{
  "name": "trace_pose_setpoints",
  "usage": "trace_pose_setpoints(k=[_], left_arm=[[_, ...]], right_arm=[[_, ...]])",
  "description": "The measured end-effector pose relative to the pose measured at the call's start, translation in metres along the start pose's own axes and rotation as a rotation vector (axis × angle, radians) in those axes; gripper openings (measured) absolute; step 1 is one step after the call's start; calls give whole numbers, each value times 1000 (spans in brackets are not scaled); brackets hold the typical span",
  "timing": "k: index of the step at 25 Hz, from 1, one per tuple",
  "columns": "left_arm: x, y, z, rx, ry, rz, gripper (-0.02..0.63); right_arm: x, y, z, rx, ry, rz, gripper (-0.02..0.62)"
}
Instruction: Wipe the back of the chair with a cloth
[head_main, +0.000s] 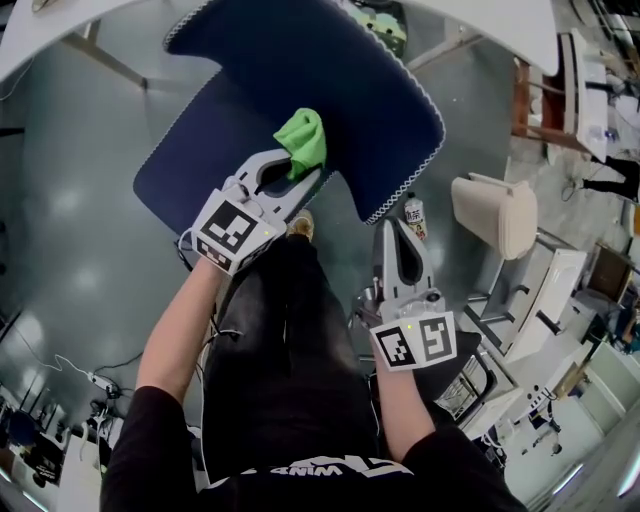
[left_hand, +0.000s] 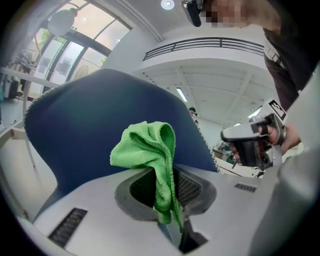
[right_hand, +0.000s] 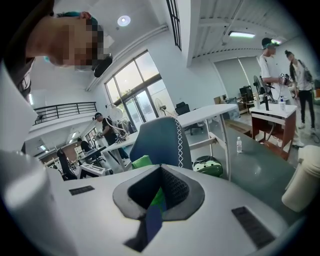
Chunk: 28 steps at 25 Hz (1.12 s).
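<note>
Plainly, left gripper view: cloth (left_hand: 147, 145) in shut L tool (left_hand: 167, 192) (R tool (right_hand: 159, 192) shut, empty).

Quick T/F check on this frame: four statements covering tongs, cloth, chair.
1. The left tongs grip a green cloth. True.
2. The chair is red. False: it is dark blue.
3. The right tongs hold a corner of the cloth. False: they are shut and empty.
4. A bottle stands on the floor beside the chair. True.
</note>
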<state>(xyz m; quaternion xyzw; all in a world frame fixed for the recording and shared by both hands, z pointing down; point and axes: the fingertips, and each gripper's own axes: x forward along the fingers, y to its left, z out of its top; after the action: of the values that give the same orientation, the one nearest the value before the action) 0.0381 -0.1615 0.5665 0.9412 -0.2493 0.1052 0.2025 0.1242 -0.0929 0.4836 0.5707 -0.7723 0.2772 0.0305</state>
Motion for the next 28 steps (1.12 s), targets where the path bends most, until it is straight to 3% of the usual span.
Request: trace_pose_setpoints(k=[7, 12, 19, 28], left_arm=[[-36, 113, -22, -25, 10, 296, 67], [-48, 156, -32, -39, 15, 386, 67], [-63, 135, 0, -26, -5, 380, 67], [-131, 47, 113, -105, -69, 349, 67]], right_arm=[[7, 1, -9, -11, 22, 10, -3], [10, 0, -14, -18, 30, 2, -3], [12, 10, 2, -33, 29, 30, -3], [-11, 73, 72, -62, -3, 125, -3]])
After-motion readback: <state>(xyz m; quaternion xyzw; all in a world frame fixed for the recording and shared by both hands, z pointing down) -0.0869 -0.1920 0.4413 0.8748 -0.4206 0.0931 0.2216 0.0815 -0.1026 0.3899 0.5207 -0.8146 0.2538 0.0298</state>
